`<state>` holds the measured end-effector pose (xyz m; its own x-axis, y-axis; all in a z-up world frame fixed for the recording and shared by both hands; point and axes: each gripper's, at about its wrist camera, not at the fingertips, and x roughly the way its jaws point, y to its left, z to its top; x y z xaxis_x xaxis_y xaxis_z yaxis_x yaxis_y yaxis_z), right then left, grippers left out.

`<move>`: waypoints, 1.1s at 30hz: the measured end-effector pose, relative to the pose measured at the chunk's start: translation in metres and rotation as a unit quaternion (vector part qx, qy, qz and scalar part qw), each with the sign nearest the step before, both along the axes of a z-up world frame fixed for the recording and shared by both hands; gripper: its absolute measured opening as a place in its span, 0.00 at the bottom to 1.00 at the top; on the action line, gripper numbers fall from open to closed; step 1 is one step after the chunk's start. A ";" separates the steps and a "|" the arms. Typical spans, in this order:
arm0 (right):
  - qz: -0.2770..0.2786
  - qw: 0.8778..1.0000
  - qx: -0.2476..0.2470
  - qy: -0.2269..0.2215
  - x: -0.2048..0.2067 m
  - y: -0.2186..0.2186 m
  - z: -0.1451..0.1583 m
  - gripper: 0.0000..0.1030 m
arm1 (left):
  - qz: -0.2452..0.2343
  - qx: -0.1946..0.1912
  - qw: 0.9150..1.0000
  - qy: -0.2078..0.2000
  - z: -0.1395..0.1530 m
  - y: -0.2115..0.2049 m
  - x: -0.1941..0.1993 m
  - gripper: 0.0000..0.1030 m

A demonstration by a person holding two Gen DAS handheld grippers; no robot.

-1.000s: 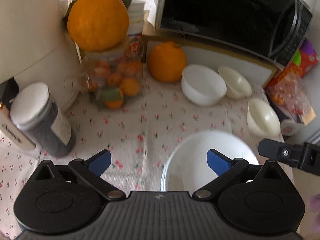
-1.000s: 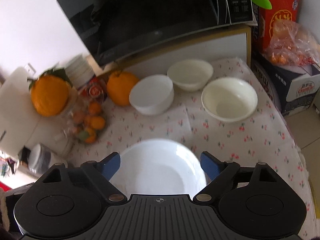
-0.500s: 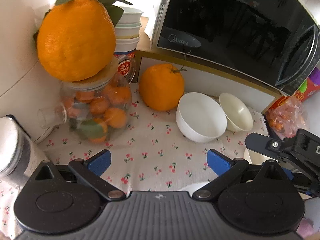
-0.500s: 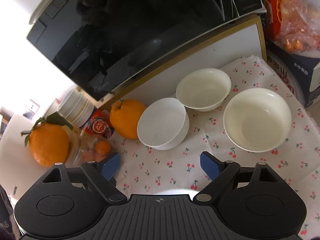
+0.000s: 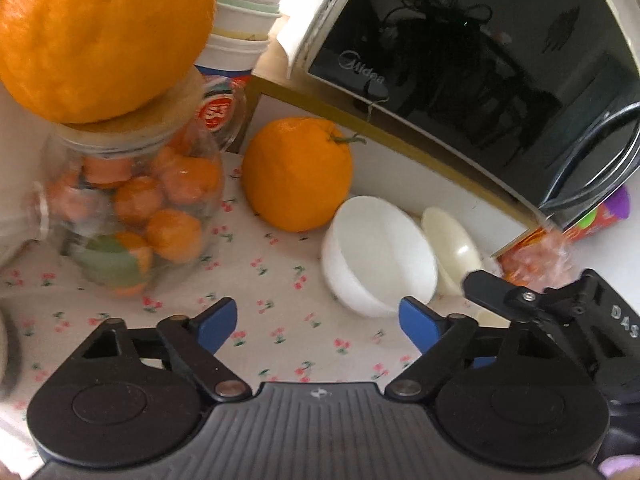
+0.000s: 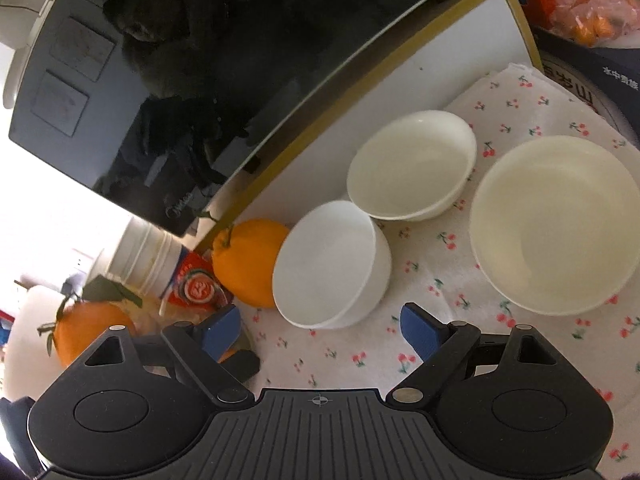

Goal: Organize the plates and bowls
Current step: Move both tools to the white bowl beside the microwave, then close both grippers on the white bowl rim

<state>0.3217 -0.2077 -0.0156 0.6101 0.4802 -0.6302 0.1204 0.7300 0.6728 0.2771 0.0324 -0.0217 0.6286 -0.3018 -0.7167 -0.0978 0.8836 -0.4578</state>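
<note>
**Both grippers hang empty in front of three bowls on the cherry-print cloth**

The left gripper (image 5: 318, 322) has its blue pads spread wide with only cloth between them; its jaws have just been closing a little. The right gripper (image 6: 320, 326) is also wide apart and grips nothing.

The white bowl (image 6: 332, 264) sits just beyond the right gripper's pads, tipped so that its mouth faces up and toward the near left. Behind it to the right, the small cream bowl (image 6: 412, 164) stands close against it, its rim a little raised on the far side. The large cream bowl (image 6: 556, 224) lies to the right, apart from both, mouth up.

An orange (image 6: 250, 264) rests just left of the white bowl, near enough to crowd that side. The microwave (image 6: 192, 80) overhangs the far edge on a white shelf. Further left stands a glass jar of small oranges (image 5: 128, 216) with a big orange (image 5: 100, 36) on its lid, and stacked cups (image 5: 240, 40) behind. A bag of fruit (image 6: 592, 4) lies far right.
</note>
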 end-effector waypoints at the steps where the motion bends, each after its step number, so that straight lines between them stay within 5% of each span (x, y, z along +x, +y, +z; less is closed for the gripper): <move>1: -0.003 1.000 0.004 -0.002 0.002 0.001 -0.001 0.86 | -0.001 -0.004 1.000 -0.004 -0.001 -0.001 0.001 0.79; 5: -0.025 1.000 0.008 -0.004 0.008 0.003 -0.008 0.84 | 0.010 -0.026 0.999 -0.015 -0.009 -0.006 0.006 0.65; 10: -0.051 0.999 -0.014 0.004 0.014 0.003 -0.021 0.64 | 0.019 -0.065 0.998 -0.016 -0.024 -0.012 0.013 0.50; 17: -0.073 0.997 0.006 0.031 0.021 -0.002 -0.048 0.50 | 0.034 -0.110 0.993 -0.012 -0.041 -0.019 0.021 0.35; 26: -0.068 0.997 0.022 0.038 0.025 0.003 -0.067 0.29 | 0.048 -0.116 0.992 -0.015 -0.046 -0.016 0.022 0.24; 33: -0.062 0.997 0.023 0.038 0.022 0.001 -0.067 0.25 | 0.051 -0.108 0.993 -0.007 -0.044 -0.010 0.020 0.19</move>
<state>0.3440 -0.2070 -0.0825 0.6180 0.4331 -0.6562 0.2597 0.6754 0.6902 0.2972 0.0229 -0.0659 0.6732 -0.3815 -0.6335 -0.1746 0.7505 -0.6374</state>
